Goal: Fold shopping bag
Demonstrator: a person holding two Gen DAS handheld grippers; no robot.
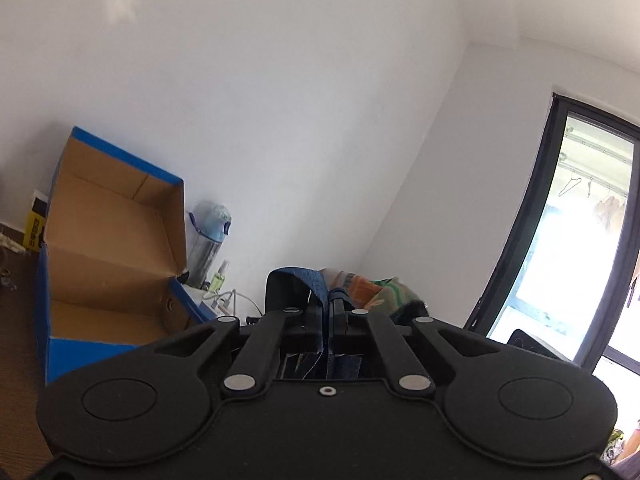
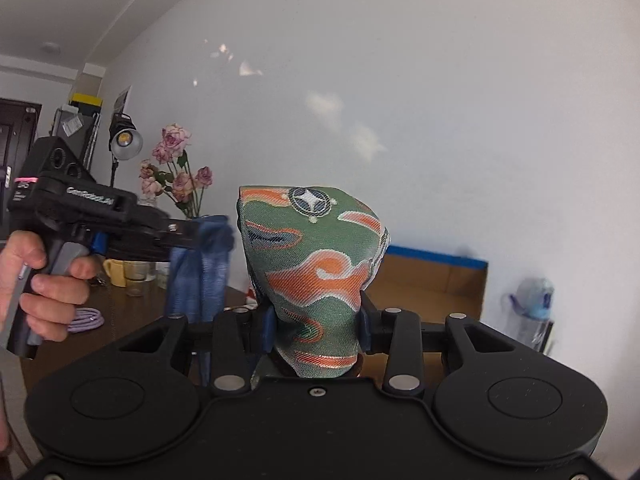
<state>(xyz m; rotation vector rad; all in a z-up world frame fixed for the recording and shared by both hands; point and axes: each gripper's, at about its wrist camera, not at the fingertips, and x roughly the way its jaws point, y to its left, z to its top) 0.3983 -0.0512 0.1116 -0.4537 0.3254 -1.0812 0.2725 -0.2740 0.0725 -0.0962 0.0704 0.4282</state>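
The shopping bag (image 2: 316,264) is green cloth with orange swirls, bunched into an upright lump. My right gripper (image 2: 316,332) is shut on its lower part, with a blue pad (image 2: 266,330) pressing each side. At the left of the right wrist view a hand (image 2: 44,280) holds my left gripper (image 2: 200,236), shut on the bag's blue strap (image 2: 200,284), which hangs down from it. In the left wrist view the left gripper (image 1: 326,312) pinches that strap (image 1: 310,280) between closed jaws, and the patterned bag (image 1: 376,292) shows just beyond.
An open blue cardboard box (image 1: 112,264) stands on the brown table (image 2: 132,312) against the white wall, a water bottle (image 1: 210,240) beside it. Pink flowers (image 2: 176,172), cups (image 2: 128,276), a purple cable (image 2: 86,318) and a lamp (image 2: 126,142) are at the left. A dark-framed window (image 1: 560,248) is at the right.
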